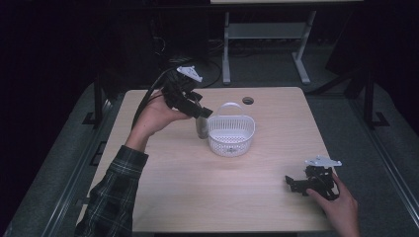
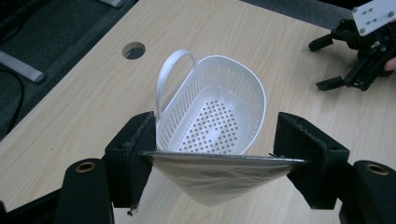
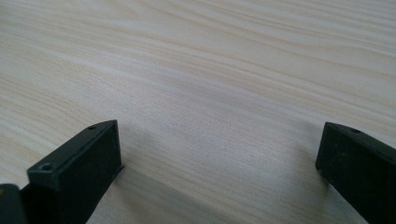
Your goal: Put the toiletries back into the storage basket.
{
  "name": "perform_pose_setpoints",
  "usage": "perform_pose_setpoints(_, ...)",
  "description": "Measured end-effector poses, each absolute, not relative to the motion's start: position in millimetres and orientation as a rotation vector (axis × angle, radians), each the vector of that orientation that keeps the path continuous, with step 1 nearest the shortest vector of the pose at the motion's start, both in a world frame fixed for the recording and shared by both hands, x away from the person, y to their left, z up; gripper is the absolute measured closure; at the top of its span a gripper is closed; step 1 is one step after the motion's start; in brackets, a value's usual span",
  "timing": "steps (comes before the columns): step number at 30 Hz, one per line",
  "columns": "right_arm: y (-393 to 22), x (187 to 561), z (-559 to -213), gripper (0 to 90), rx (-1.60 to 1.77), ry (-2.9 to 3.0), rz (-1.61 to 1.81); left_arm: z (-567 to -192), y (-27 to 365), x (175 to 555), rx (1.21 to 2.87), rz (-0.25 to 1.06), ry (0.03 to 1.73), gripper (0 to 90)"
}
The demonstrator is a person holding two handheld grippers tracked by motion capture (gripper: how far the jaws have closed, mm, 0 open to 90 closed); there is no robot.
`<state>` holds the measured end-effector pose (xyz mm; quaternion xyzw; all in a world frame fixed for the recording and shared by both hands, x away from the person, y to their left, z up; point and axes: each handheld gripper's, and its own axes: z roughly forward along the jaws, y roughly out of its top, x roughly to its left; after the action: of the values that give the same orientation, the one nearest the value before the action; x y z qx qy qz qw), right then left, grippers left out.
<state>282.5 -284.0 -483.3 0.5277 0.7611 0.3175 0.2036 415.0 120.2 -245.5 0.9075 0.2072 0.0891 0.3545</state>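
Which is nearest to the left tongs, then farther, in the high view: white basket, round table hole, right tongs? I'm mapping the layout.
1. White basket, just right of the left tongs, beside the grey pouch they hold.
2. Table hole, behind the basket towards the far edge.
3. Right tongs, resting near the table's front right corner.

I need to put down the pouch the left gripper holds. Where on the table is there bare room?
Bare wood lies between the white basket and the right gripper, and along the table's near-left part by the plaid sleeve. The far right, past the cable hole, is free as well. It is crowded where the left gripper holds the silver pouch beside the basket.
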Motion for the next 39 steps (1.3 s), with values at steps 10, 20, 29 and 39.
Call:
perform_pose_setpoints(10,-284.0,282.5,-483.3,0.0,1.473,2.123,0.886,-247.1,103.9,419.9,2.326,0.238,0.524,29.5)
perform_pose_setpoints(20,-284.0,282.5,-483.3,0.0,1.473,2.123,0.887,-253.9,89.5,425.2,2.306,0.239,0.528,29.5)
perform_pose_setpoints(29,-284.2,282.6,-483.3,0.0,1.470,2.126,0.884,-262.3,82.4,429.2,2.321,0.246,0.522,29.5)
perform_pose_setpoints(39,-284.1,282.5,-483.3,0.0,1.471,2.126,0.887,-275.9,74.8,431.2,2.343,0.269,0.524,29.5)
